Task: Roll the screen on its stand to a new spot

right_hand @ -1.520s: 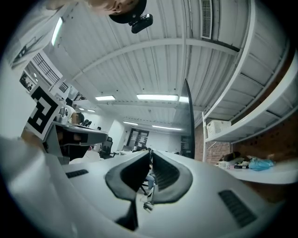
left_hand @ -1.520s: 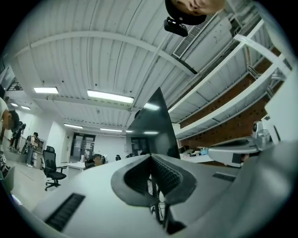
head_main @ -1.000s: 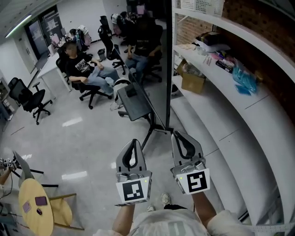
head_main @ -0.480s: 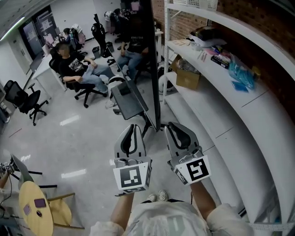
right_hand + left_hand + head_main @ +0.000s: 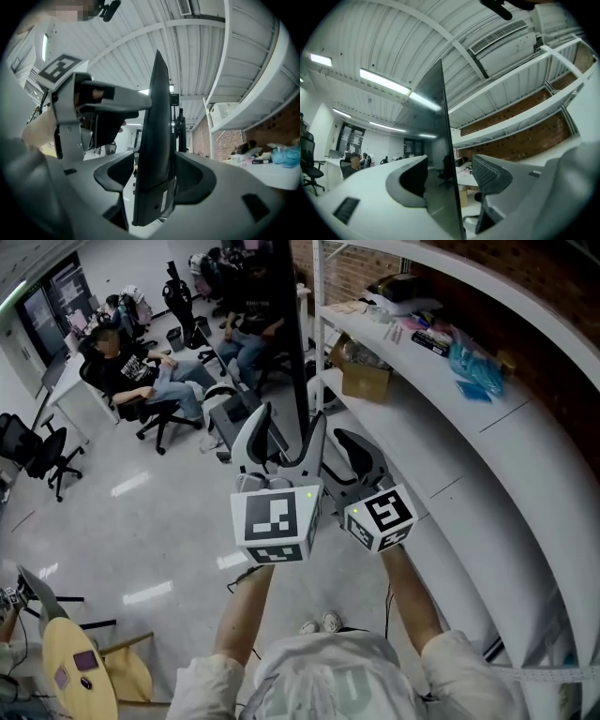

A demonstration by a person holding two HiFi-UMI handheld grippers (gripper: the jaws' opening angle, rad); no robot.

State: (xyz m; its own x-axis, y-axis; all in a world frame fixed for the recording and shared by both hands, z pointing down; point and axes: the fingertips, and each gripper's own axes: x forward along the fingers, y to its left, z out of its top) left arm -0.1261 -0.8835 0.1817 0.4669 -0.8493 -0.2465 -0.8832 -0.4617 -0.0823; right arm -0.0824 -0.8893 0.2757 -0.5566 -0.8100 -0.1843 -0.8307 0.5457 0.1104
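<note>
Two grippers had come up within the last second from low near the stand to the near edge of the screen. The right gripper had its jaws closed on that edge, both pads against it. The left gripper straddled it, one pad on the glass and the other a gap away, not clamped. The hold looked nearly made, so rolling could soon start. Counted: one screen, one stand, two seated people beyond.
</note>
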